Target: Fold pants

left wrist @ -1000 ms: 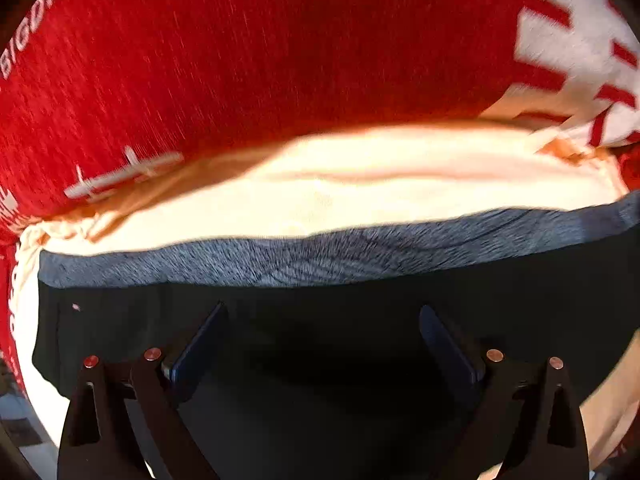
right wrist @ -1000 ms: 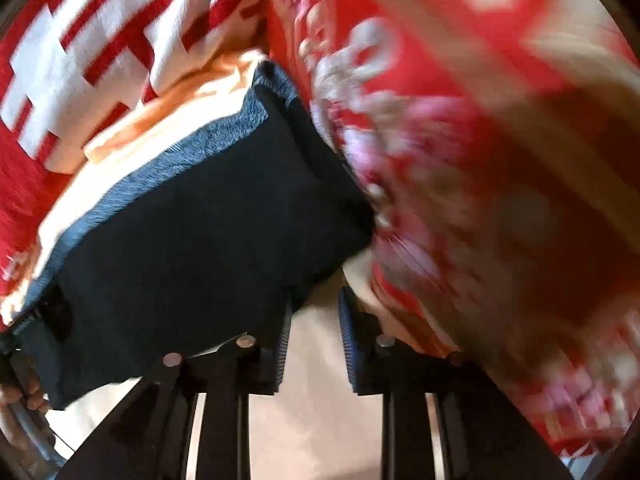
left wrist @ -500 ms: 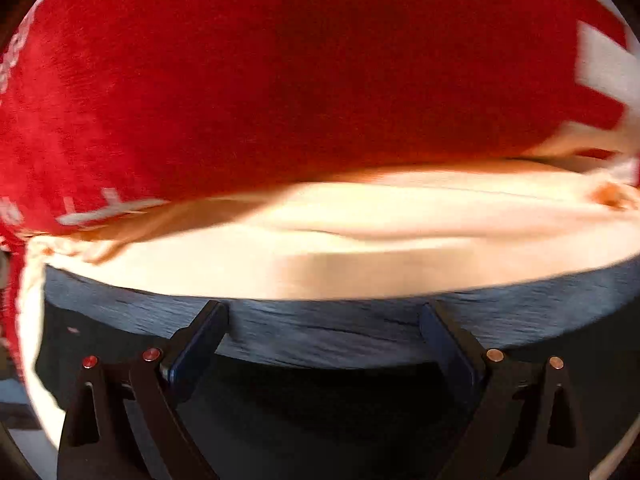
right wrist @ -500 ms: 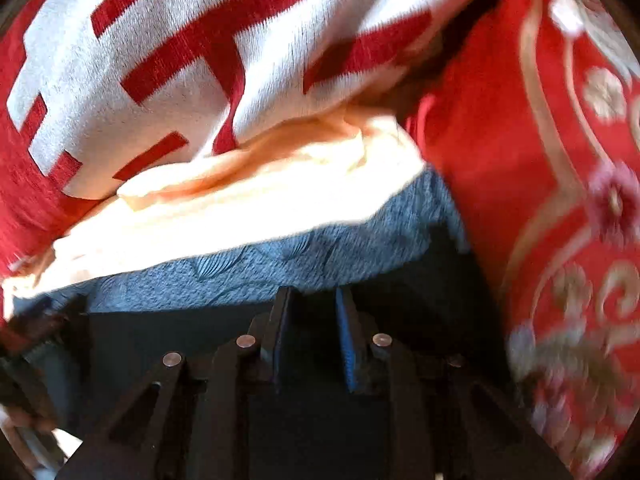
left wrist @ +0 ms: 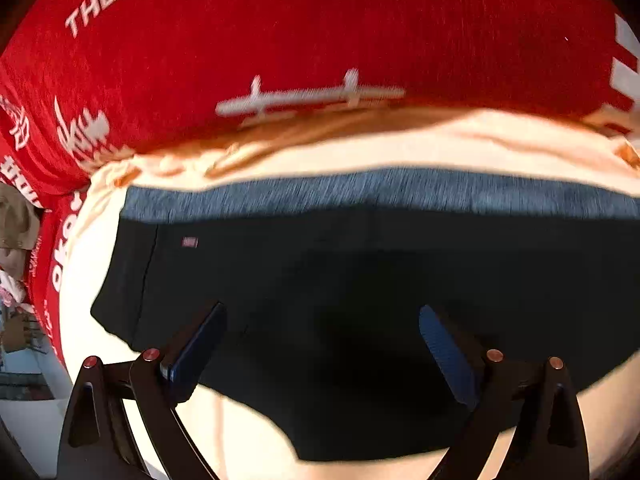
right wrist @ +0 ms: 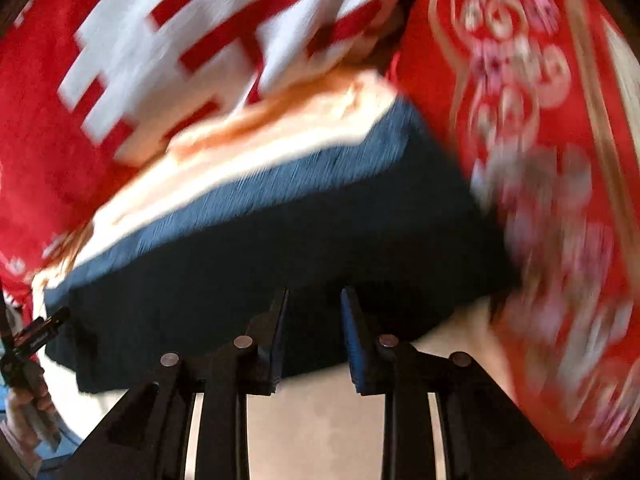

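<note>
Black pants (left wrist: 360, 300) with a gray-blue waistband (left wrist: 380, 194), lying fairly flat on a cream sheet (left wrist: 400, 152), red printed pillows (left wrist: 320, 32) crowding the far side and a red patterned cushion (right wrist: 540, 160) at the right.

Left tongs (left wrist: 322, 344) spread wide above the dark cloth, nothing pinched between them. Right tongs (right wrist: 314, 332) narrow and opening a little at this moment, poised over the near hem — no cloth visibly between the pads, though blur makes that a cautious reading.

Risks from here:
- Pinching only the top layer, so the fold drags one layer and leaves the other bunched.
- Catching the sheet along with the hem — soft bedding rides up easily.
- Uneven pull between the two sides, leaving a skewed fold.
- Knocking the cushion, which sits right against the pants' edge.
</note>
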